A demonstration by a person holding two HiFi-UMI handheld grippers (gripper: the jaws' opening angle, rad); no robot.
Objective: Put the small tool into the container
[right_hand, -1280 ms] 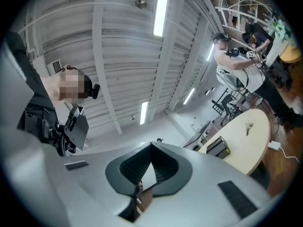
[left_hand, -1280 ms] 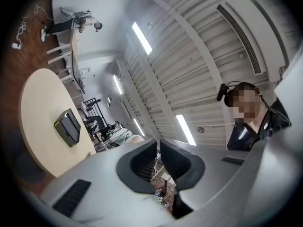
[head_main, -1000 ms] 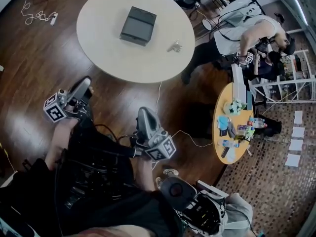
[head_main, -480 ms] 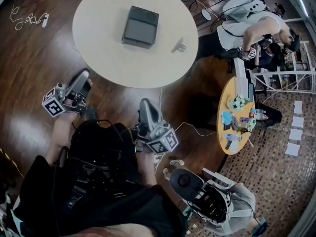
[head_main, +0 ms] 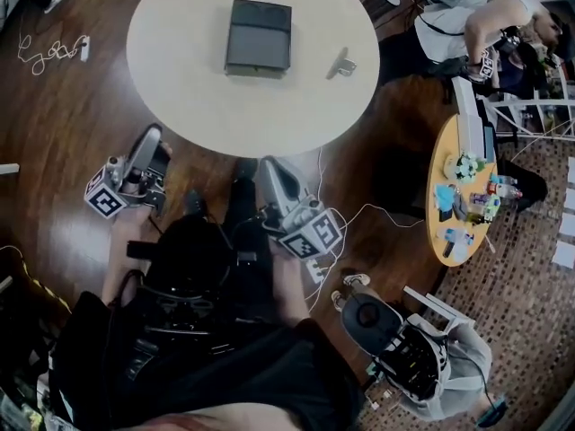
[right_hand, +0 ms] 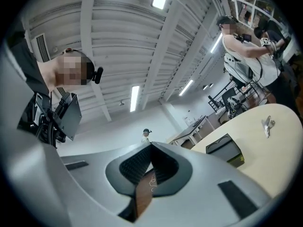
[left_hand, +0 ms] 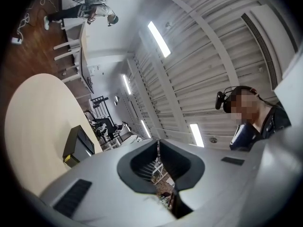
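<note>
Both tongs are closed and empty. In the left gripper view, the left gripper [left_hand: 157,144] has its jaws together, tips meeting, with nothing between them. Same for the right gripper [right_hand: 150,146] in its own view: jaws pressed together, holding nothing. Neither touches anything.

In the head view, I see both held low over the wood floor [head_main: 63,115], off the round table [head_main: 180,88]. The left one is at the table's 7 o'clock and the right one just past the table's 6 o'clock edge. Both point up toward the table.

The small tool [head_main: 341,63] lies on the tabletop, at 3 o'clock from the container [head_main: 259,37], near it but apart. The container is a dark box near the table's middle.

View differences:
- Right gripper view: catches both tool and container at its 3 to 4 o'clock.
- Left gripper view: shows the container at 8 o'clock but not the tool.
- Head view only: an orange side table [head_main: 443,214] with clutter at 3 o'clock, and another person [head_main: 476,25] at 1 o'clock.
- Both gripper views: tilted up at the ceiling lights [left_hand: 158,39], which the head view misses.
</note>
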